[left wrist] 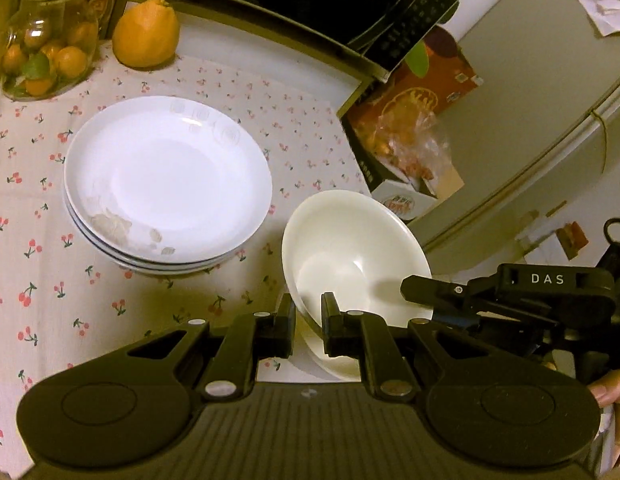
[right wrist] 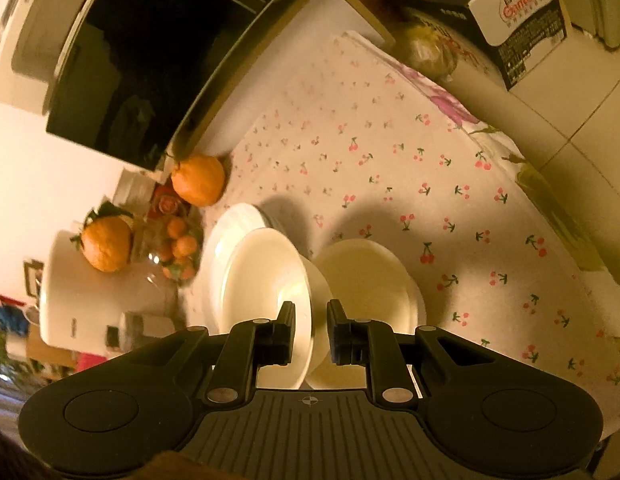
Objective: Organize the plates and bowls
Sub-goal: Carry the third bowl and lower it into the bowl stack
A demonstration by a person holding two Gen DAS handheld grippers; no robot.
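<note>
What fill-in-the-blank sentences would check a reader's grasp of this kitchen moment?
1. The left gripper is shut on the rim of a white ____.
2. The plates sit in a ____ on the tablecloth.
3. The tablecloth's print shows red ____.
4. The small orange fruits are kept inside a glass ____.
Missing words: bowl; stack; cherries; jar.

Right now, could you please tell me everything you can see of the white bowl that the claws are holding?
The plain white glossy ceramic bowl is empty and tilted, its opening facing the left wrist camera. The left claw is shut on its near rim, one finger inside, one outside. The right claw pinches the rim from the right side. It hangs over another cream-white bowl that sits on the cherry-print tablecloth, just right of the stack of white plates. Whether the two bowls touch is unclear.
</note>
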